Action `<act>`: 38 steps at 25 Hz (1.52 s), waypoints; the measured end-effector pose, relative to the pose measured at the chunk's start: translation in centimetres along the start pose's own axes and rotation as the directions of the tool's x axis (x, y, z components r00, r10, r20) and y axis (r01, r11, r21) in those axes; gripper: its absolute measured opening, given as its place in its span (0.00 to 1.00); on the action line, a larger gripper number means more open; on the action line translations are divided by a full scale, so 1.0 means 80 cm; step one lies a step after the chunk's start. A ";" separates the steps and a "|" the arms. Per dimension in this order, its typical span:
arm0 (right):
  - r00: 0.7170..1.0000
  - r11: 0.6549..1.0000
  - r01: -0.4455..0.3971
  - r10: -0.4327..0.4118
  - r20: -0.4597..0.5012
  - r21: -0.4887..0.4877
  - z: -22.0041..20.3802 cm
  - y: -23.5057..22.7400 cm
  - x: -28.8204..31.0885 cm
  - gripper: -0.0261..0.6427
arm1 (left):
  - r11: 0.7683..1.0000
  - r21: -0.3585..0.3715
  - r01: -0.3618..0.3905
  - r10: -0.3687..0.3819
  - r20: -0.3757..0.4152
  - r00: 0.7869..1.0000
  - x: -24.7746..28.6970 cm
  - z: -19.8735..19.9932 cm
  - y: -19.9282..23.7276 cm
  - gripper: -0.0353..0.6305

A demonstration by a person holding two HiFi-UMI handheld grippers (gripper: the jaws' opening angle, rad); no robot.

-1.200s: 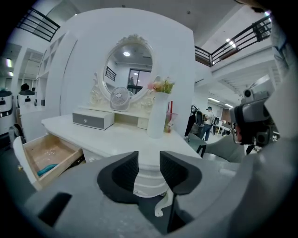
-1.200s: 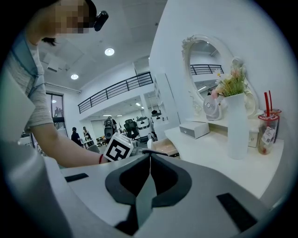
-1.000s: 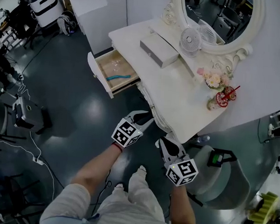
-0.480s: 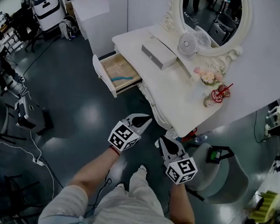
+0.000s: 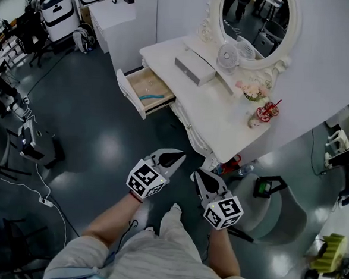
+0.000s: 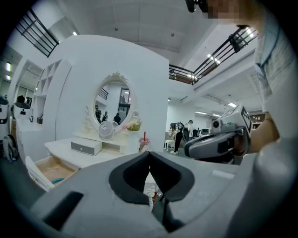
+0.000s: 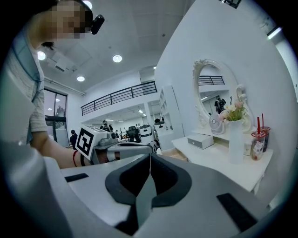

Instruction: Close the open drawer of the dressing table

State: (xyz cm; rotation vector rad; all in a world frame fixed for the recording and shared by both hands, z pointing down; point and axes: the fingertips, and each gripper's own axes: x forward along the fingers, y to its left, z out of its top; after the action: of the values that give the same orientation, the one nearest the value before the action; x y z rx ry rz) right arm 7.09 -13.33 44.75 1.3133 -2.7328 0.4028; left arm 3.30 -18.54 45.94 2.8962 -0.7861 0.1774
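Note:
The white dressing table [image 5: 209, 111] stands at the top centre of the head view. Its left drawer [image 5: 143, 91] is pulled out, with a teal item [image 5: 147, 96] lying inside. The drawer also shows low at the left [image 6: 44, 169] in the left gripper view. Both grippers hang in the air over the dark floor, well short of the table. My left gripper [image 5: 178, 156] has just been closing; its jaws now meet [image 6: 149, 152], shut on nothing. My right gripper [image 5: 195, 174] is beside it, also shut and empty [image 7: 150, 157].
On the tabletop are an oval mirror [image 5: 254, 19], a small fan [image 5: 228, 55], a grey box [image 5: 194, 69], a flower vase [image 5: 249, 90] and a red cup [image 5: 264, 112]. A grey chair [image 5: 279, 212] stands to the right. Equipment [image 5: 37, 147] and cables lie left.
The left jaws stood apart a second ago and have come together. The table has drawn smaller and higher in the head view, and both grippers sit slightly lower.

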 end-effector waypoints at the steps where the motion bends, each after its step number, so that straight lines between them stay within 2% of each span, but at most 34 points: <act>1: 1.000 1.000 -0.001 0.001 0.004 -0.002 0.001 0.007 -0.004 0.06 | 1.000 -0.006 0.004 -0.004 0.007 1.000 -0.010 0.002 -0.007 0.07; 10: 0.999 0.999 -0.031 0.032 0.028 -0.036 0.019 0.060 -0.033 0.06 | 0.999 -0.035 0.015 -0.013 0.052 0.999 -0.079 0.019 -0.057 0.07; 16: 0.999 0.998 -0.040 0.042 0.035 -0.049 0.023 0.087 -0.050 0.06 | 0.998 -0.069 -0.008 0.013 0.064 0.998 -0.122 0.020 -0.071 0.07; 38: 0.996 0.991 -0.067 0.074 0.059 -0.113 0.031 0.175 -0.072 0.05 | 0.997 -0.031 -0.065 0.068 0.127 0.989 -0.239 0.039 -0.106 0.07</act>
State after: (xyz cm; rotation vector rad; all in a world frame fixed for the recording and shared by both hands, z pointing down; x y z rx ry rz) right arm -0.05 -1.33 38.47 1.2250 -2.8141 0.2151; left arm -8.56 -2.36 39.19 2.8816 -0.8994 -0.0132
